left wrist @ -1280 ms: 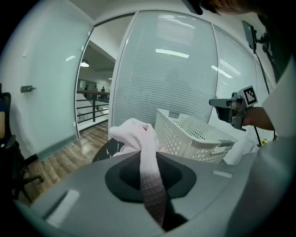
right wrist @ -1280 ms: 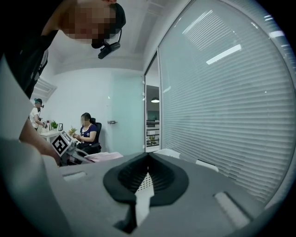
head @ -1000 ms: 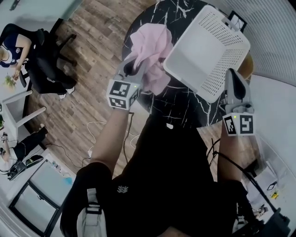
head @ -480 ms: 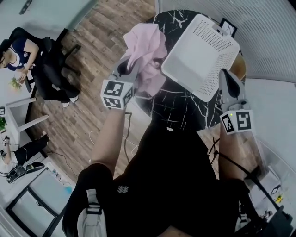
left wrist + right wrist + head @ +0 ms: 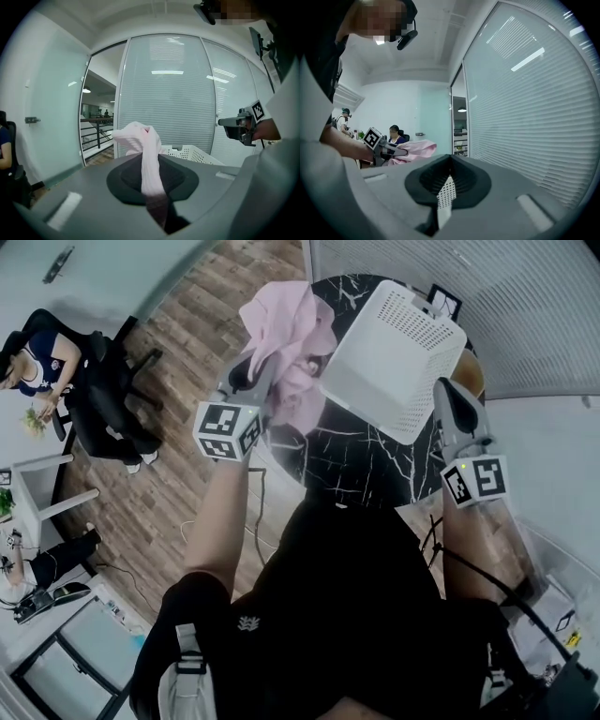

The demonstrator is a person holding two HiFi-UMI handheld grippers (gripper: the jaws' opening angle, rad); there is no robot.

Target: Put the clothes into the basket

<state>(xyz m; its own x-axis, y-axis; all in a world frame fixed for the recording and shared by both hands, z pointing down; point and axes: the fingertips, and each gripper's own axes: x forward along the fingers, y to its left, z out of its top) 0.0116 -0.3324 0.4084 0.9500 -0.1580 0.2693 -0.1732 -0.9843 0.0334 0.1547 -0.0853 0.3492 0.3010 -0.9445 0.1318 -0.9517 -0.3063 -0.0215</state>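
Garment and basket, both clamped

My left gripper (image 5: 255, 381) is closed on the pink garment (image 5: 291, 329) and holds it up over the black marble table (image 5: 361, 460), just beside the white basket (image 5: 394, 352). My right gripper (image 5: 450, 399) is closed on the basket's perforated rim, and the basket sits tilted.

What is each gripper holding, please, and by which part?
The left gripper is shut on a bunched fold of the pink garment; the right gripper is shut on the wall edge of the white perforated basket.
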